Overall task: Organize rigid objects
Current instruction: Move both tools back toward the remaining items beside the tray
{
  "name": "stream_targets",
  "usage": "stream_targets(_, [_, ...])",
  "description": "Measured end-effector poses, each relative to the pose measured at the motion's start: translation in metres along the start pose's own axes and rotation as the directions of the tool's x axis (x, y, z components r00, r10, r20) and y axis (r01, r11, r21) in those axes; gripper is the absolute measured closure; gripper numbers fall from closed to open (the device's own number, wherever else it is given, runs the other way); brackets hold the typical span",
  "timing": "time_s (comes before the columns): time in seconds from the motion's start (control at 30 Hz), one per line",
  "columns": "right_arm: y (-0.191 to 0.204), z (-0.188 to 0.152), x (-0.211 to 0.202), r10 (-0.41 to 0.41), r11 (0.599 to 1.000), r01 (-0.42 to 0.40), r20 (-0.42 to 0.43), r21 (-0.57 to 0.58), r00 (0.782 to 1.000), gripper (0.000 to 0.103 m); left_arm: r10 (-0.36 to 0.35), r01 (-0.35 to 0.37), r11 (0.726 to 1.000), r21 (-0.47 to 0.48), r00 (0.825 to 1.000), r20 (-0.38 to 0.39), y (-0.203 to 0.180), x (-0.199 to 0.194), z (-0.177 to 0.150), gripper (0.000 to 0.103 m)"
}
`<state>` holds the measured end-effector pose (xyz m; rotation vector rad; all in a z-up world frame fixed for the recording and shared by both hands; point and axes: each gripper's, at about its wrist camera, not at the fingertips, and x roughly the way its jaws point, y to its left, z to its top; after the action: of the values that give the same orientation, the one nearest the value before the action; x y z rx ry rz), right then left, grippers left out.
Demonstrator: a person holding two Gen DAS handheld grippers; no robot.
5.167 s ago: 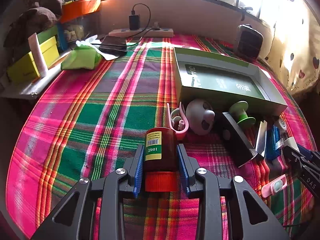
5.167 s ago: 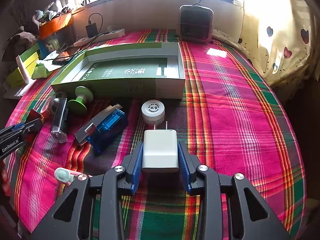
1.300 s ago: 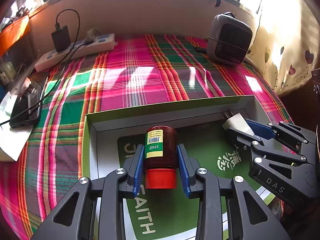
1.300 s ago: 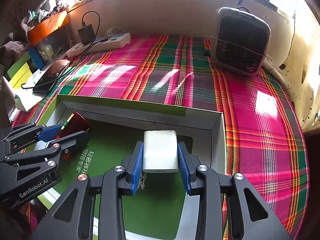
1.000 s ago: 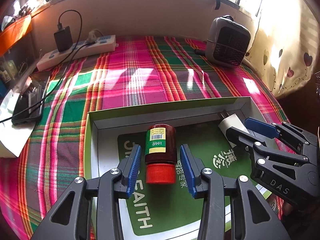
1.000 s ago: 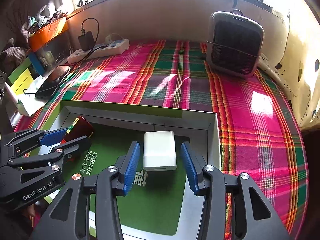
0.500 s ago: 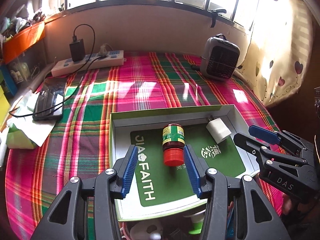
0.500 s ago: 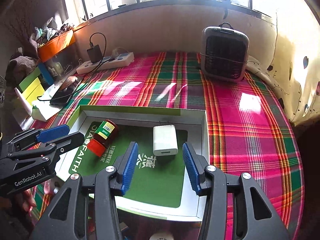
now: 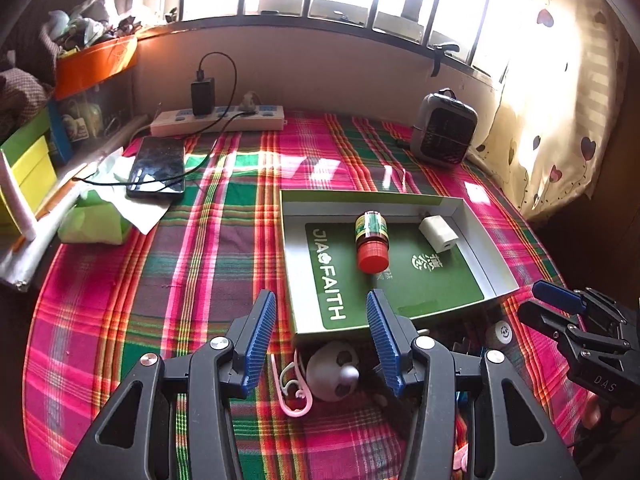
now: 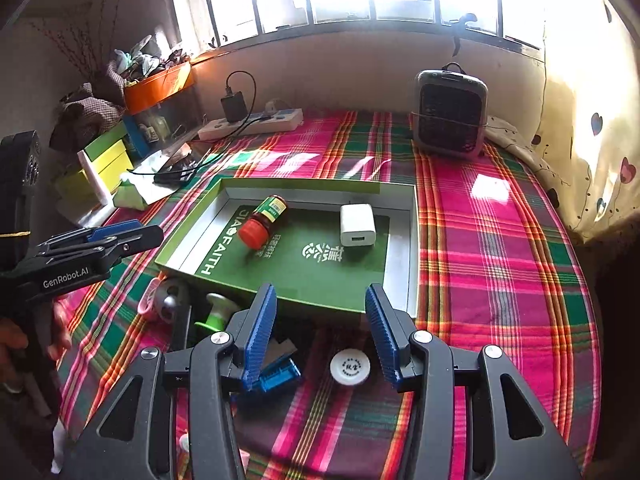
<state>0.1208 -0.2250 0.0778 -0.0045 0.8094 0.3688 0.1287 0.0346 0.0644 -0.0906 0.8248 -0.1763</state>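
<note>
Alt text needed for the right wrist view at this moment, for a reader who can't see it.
The right gripper hangs open and empty above a plaid-covered table, near a shallow green box holding a red-capped bottle on its side and a white charger. The left gripper, also open, enters from the left.

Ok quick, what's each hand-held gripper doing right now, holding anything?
Left hand-held gripper: open, holding nothing; its jaws have just been opening.
Right hand-held gripper: open, holding nothing.

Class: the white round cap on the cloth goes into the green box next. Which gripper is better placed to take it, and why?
Right. The right gripper is open and empty, with the cap lying between its fingers; the left gripper hangs over the panda toy.
</note>
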Motion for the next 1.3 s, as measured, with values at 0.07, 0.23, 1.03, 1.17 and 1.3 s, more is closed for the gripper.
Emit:
stream_targets(0.07, [0.004,-0.01,-0.006,0.029,0.999,-0.029,0.001,-0.015,1.0,0.055,0.015,-0.015,1.0,-0.014,1.0,-0.005,0.007,-0.004,-0.009,0.056])
stream_targets(0.23, [0.018,-0.038,-0.009,0.104,0.992,-0.106,-0.03,-0.07,0.994,0.055,0.025,-0.027,0.998,-0.054,0.999,-0.033,0.023,-0.008,-0.032,0.056])
stream_targets(1.03, [0.064,-0.096,-0.002,0.219,0.924,-0.275,-0.223,-0.264,0.95,0.055,0.013,-0.022,0.994,-0.106,0.996,-0.083,0.039,-0.008,-0.069,0.056])
stream_targets(1.17, [0.072,-0.098,0.003,0.211,0.921,-0.27,-0.224,-0.281,0.952,0.055,0.003,-0.012,0.995,-0.101,0.996,-0.089,0.037,-0.006,-0.069,0.056])
stream_targets(1.3, [0.076,-0.096,0.007,0.19,0.925,-0.246,-0.209,-0.29,0.959,0.055,-0.015,0.006,0.995,-0.098,0.996,-0.09,0.034,-0.003,-0.067,0.056])
